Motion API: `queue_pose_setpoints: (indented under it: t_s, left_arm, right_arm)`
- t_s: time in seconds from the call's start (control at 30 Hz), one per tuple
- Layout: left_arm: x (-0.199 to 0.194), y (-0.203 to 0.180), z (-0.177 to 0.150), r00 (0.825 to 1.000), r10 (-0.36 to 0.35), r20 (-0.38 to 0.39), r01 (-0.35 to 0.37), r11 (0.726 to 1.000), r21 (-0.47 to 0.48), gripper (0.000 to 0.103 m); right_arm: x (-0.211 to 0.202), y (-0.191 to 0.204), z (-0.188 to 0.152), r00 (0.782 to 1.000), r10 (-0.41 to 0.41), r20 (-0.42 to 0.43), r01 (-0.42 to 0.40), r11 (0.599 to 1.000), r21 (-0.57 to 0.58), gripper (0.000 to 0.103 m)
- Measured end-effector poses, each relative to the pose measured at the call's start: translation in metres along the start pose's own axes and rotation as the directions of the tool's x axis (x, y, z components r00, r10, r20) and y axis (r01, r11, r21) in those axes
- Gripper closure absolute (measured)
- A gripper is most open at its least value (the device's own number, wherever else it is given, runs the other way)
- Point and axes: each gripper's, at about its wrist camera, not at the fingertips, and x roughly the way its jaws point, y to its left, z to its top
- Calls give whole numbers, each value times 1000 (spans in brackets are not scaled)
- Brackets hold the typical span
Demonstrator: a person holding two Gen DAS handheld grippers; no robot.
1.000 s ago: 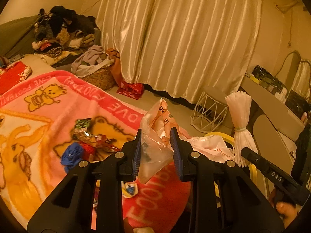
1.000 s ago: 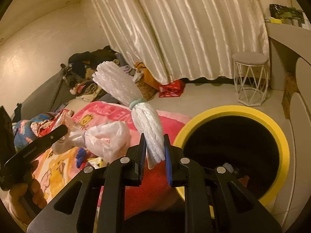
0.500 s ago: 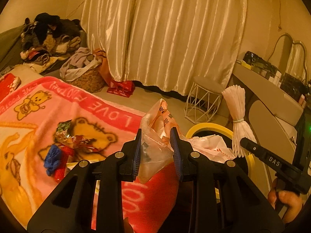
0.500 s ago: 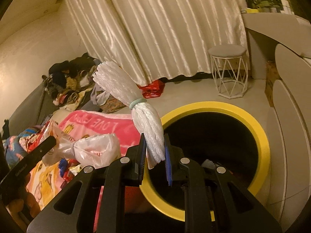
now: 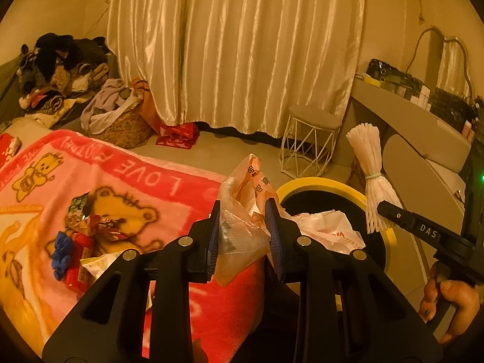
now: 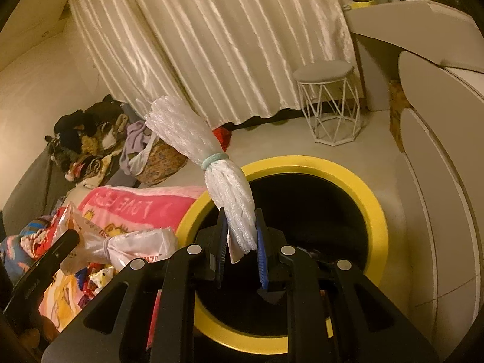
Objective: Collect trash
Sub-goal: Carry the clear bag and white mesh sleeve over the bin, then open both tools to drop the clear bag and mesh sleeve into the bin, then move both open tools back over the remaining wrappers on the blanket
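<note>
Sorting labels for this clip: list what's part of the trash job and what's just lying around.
Job: plastic bag in left gripper; foam-net bundle in right gripper; yellow-rimmed bin; wrappers on blanket.
Lying about: stool, laundry basket, clothes pile, curtain.

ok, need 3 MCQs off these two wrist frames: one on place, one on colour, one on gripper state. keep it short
1. Where do the loose snack wrappers lie?
A. on the pink teddy-bear blanket
B. on the white wire-frame stool
C. inside the bin

2. What colour is the rim of the round black bin?
A. red
B. yellow
C. white

3. What is the right gripper doing?
A. hanging open with nothing in it
B. shut on a blue cloth
C. shut on the white foam-net bundle tied with a pale band

Answers:
1 A, the wrappers sit on the bear print in the left wrist view.
2 B, a yellow ring surrounds the dark opening.
3 C, the bundle's lower end is pinched between the blue pads, over the bin.
</note>
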Motion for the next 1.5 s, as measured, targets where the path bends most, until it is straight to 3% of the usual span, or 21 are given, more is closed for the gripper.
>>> queue_pose_setpoints:
  t_s: [0.6, 0.93, 1.0, 1.03, 1.1, 1.17, 1.23, 1.37, 1.5]
  left_arm:
    - [30, -31, -15, 998, -2, -57, 7, 996, 84, 80]
    - [49, -45, -17, 996, -17, -88, 27, 993, 114, 79]
    - [52, -48, -17, 996, -28, -87, 38, 993, 116, 77]
    - [54, -49, -16, 995, -36, -89, 47, 992, 115, 75]
    - [57, -50, -15, 995, -47, -84, 56, 992, 111, 65]
    - [56, -49, -15, 996, -56, -62, 62, 994, 94, 36]
    - [56, -47, -14, 996, -69, -60, 74, 994, 75, 34]
    - [51, -41, -13, 995, -86, -46, 88, 995, 40, 16]
    - [44, -35, -14, 995, -89, -34, 90, 996, 15, 13]
  right_arm:
    - [13, -33, -4, 993, -116, -37, 118, 992, 37, 86]
    - [21, -43, -7, 990, -129, -56, 132, 990, 54, 84]
    - [23, -44, -6, 990, -130, -62, 134, 989, 61, 80]
    - [23, -46, -7, 989, -132, -63, 136, 988, 67, 77]
    - [23, -48, -7, 989, -135, -62, 139, 987, 82, 60]
    - [23, -50, -7, 989, -135, -57, 140, 986, 93, 56]
    - [23, -52, -7, 989, -141, -55, 145, 985, 95, 51]
    - [23, -49, -8, 989, -141, -48, 145, 985, 91, 44]
    - [25, -40, -7, 989, -142, -37, 144, 988, 51, 40]
